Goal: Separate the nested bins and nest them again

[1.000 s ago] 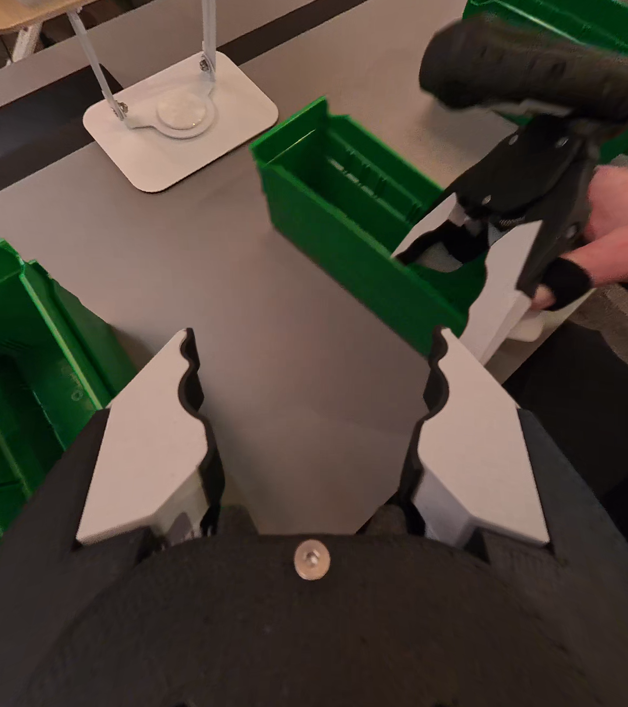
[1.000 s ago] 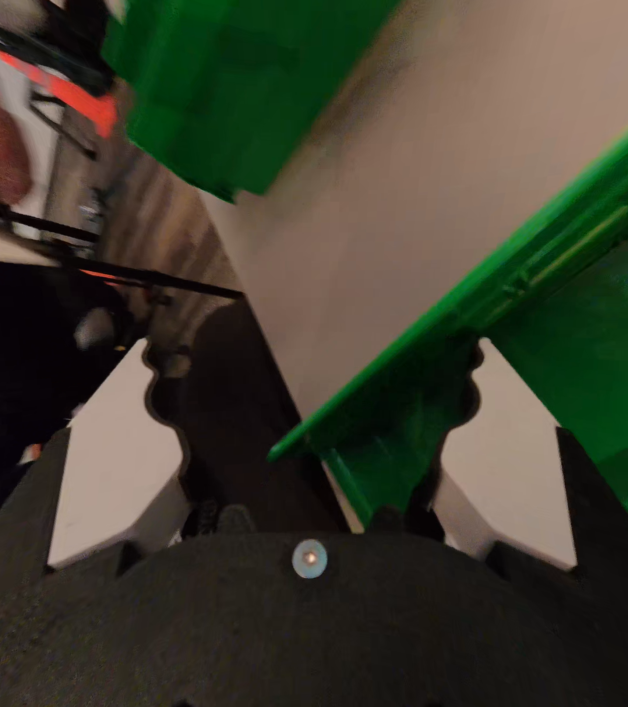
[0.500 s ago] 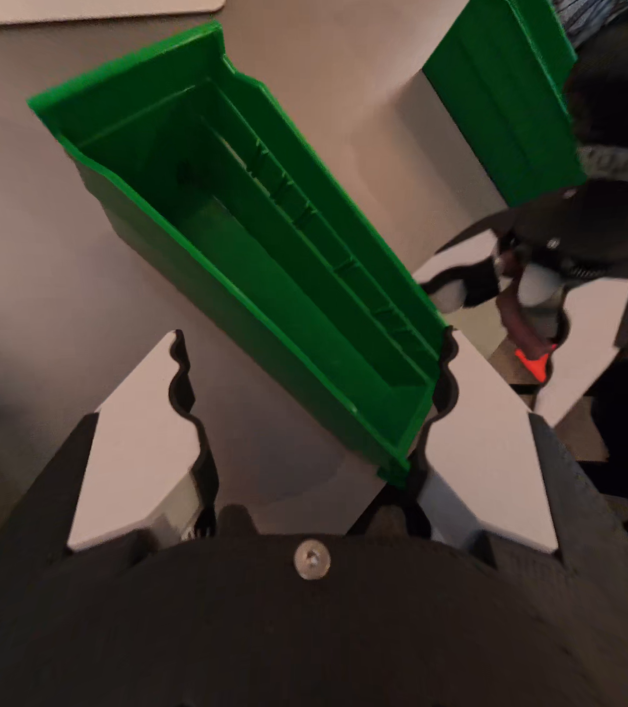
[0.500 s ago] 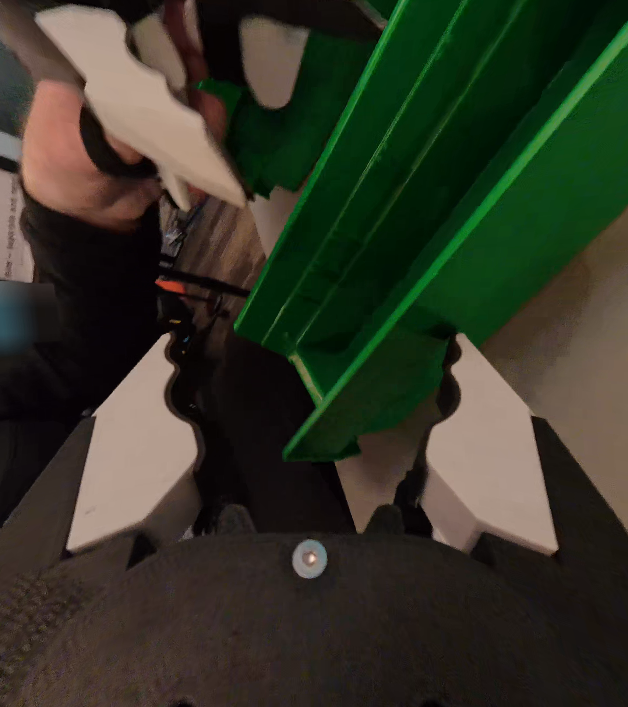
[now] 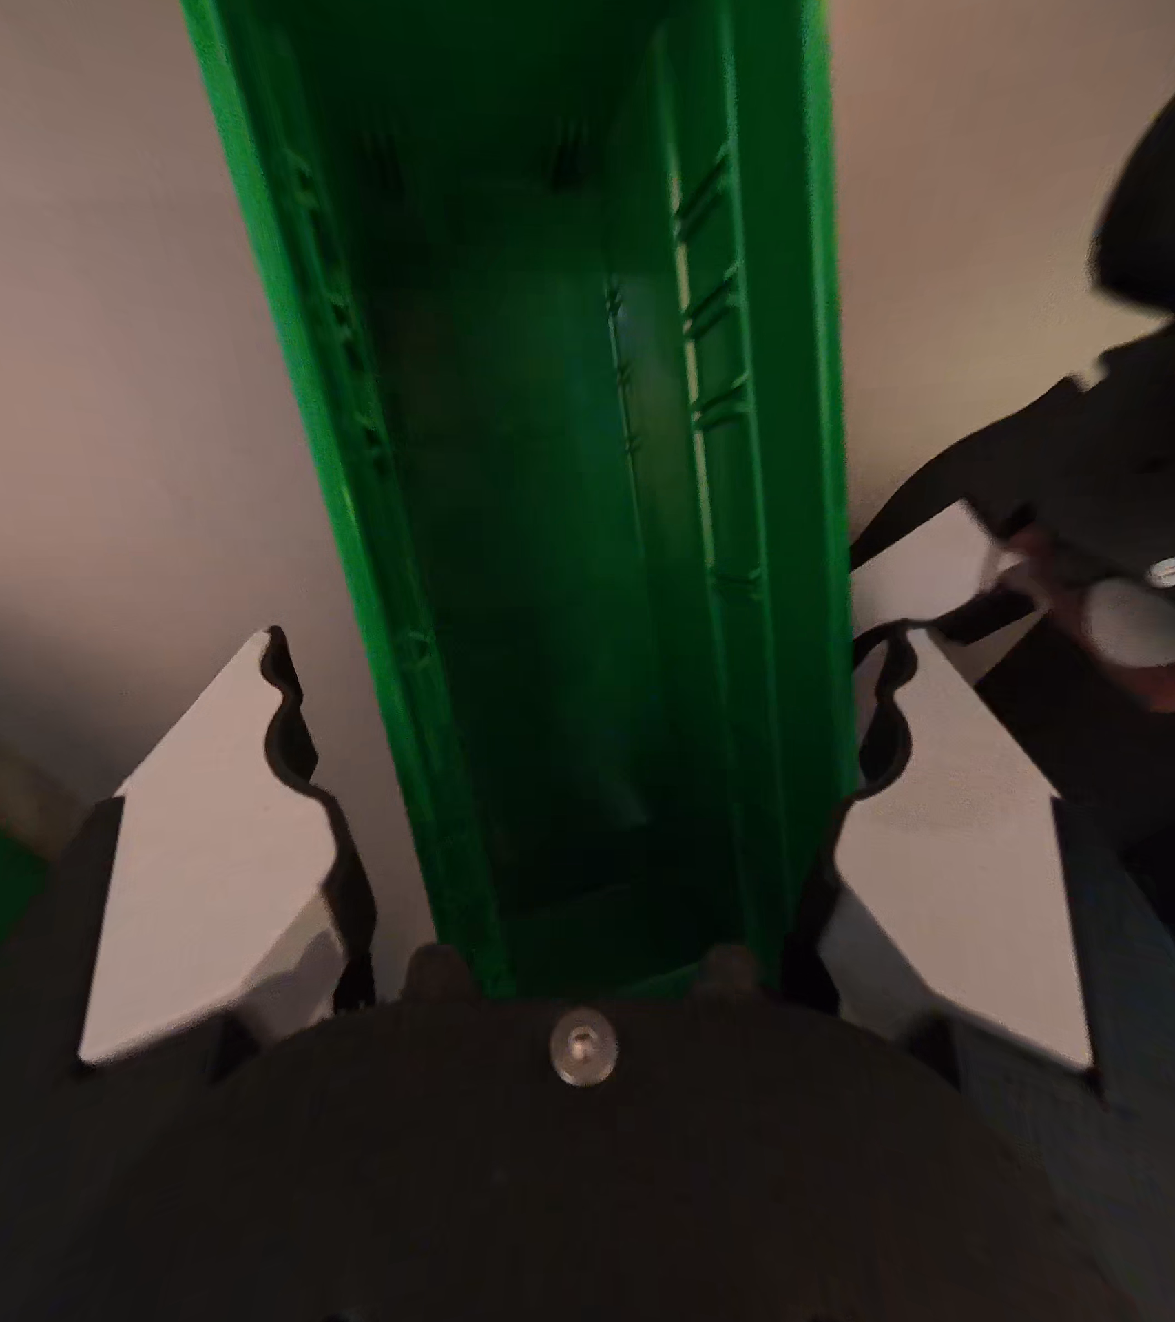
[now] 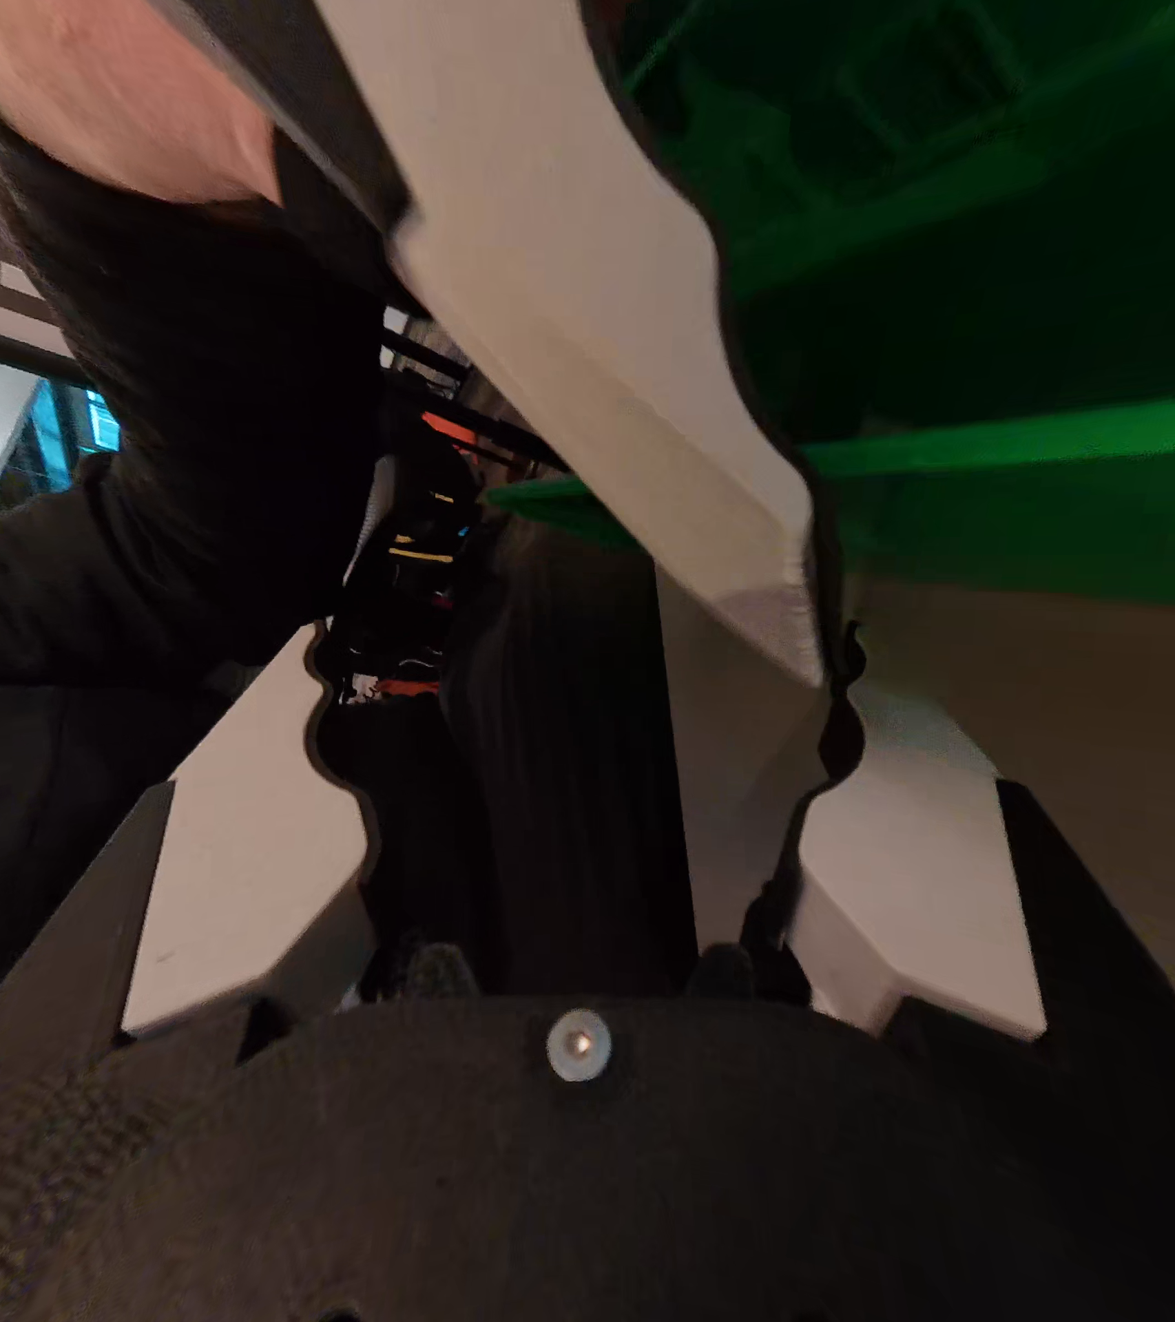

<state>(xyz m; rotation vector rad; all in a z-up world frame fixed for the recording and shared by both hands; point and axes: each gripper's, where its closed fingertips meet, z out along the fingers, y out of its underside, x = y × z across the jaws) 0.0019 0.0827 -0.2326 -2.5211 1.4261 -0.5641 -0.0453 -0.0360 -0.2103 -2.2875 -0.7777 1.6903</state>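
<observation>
Left tongs (image 5: 584, 715) stand apart, straddling the near end of a green bin (image 5: 549, 501). Right tongs (image 6: 581, 715) stand apart, empty, just beside the bin.

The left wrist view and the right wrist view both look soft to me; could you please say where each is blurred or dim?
Left wrist view: dim, the green bin dark inside, its ribs smeared; the other hand-held gripper at the right edge is motion-blurred. Right wrist view: the close white finger and the hand are smeared, the bin's underside is in shadow.
</observation>
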